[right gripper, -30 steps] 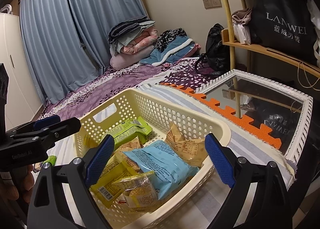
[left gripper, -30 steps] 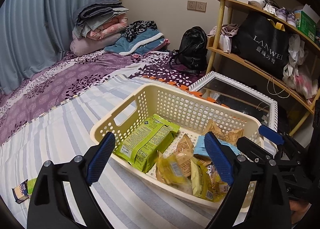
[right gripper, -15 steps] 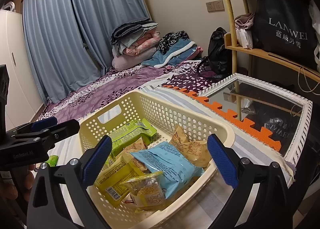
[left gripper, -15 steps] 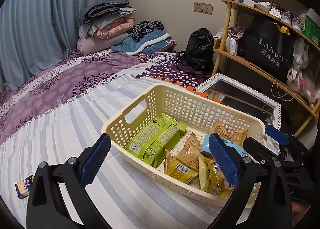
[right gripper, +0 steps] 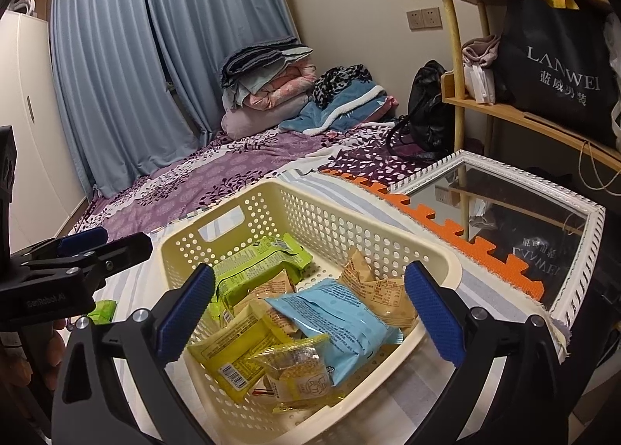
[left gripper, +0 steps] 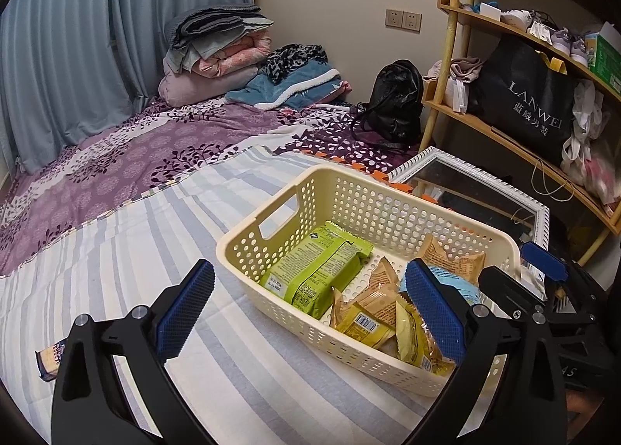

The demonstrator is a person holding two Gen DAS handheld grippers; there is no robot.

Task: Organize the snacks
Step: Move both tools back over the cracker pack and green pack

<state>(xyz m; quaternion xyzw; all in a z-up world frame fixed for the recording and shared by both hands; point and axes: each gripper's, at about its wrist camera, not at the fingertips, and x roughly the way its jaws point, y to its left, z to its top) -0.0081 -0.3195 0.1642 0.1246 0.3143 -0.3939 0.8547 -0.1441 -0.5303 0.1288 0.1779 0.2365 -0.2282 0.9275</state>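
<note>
A cream perforated basket (left gripper: 380, 212) stands on the striped bed sheet with several snack packs in it. Among them are a green pack (left gripper: 318, 270), a light blue pack (right gripper: 337, 320), a yellow pack (right gripper: 236, 352) and tan packs (right gripper: 372, 285). My left gripper (left gripper: 306, 268) hovers open in front of the basket's near left side, with nothing between its pads. My right gripper (right gripper: 308, 270) hangs over the basket's near right corner; its jaws are opening and grip nothing. A small loose pack (left gripper: 48, 357) lies on the sheet at the far left, and a green packet (right gripper: 103, 309) lies beside the basket.
A white-framed mirror (left gripper: 477, 188) lies right of the basket, with an orange foam mat edge (right gripper: 465, 235) along it. Behind stand a wooden shelf (left gripper: 504, 126) with a black bag, a black backpack (left gripper: 396, 103) and folded bedding (left gripper: 217, 49).
Both grippers' jaws have spread wider. The basket now sits a little farther off in both views. The snacks inside it have not moved.
</note>
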